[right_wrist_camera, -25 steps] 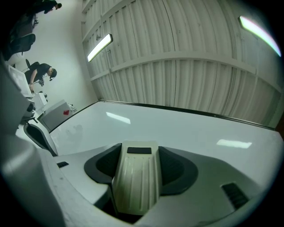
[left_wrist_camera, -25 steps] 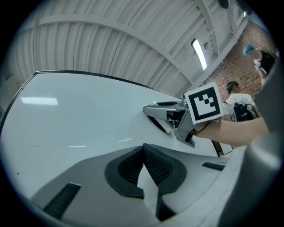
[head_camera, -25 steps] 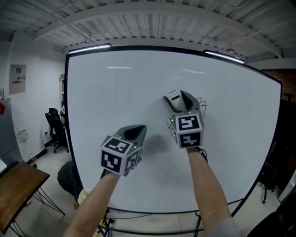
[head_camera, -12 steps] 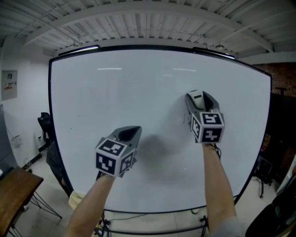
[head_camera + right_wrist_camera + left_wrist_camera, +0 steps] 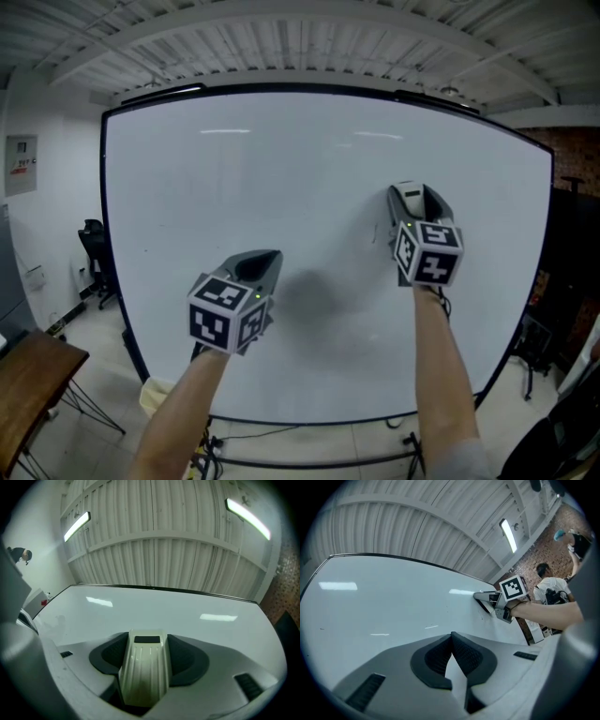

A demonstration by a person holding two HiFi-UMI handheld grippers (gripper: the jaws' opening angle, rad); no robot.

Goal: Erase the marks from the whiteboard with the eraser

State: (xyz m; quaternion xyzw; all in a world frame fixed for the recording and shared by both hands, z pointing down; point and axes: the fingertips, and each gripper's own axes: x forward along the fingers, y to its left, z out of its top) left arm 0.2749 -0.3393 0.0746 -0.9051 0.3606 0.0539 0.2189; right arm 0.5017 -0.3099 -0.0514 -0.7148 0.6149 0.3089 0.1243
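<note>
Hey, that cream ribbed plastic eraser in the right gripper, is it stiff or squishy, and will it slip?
The cream ribbed plastic eraser looks like a rigid shell, likely stiff and light. Its glossy sides may slip, though the dark textured pads flanking it should hold.

A white ribbed ceiling (image 5: 300, 42) is spanning the room, and two light strips (image 5: 76, 525) are glowing along it (one on each side in the right gripper view). A white wall (image 5: 52, 202) is standing at the left, carrying a small notice (image 5: 21, 157). Below it a black chair (image 5: 94, 246) is sitting on the pale floor (image 5: 98, 323), and a wooden table (image 5: 33, 380) on thin metal legs is poking in at the lower left. Cables (image 5: 214, 450) are lying on the floor. A brick wall (image 5: 574, 155) is showing at the right, where, in the left gripper view, a person (image 5: 551, 585) in a white top is standing.
</note>
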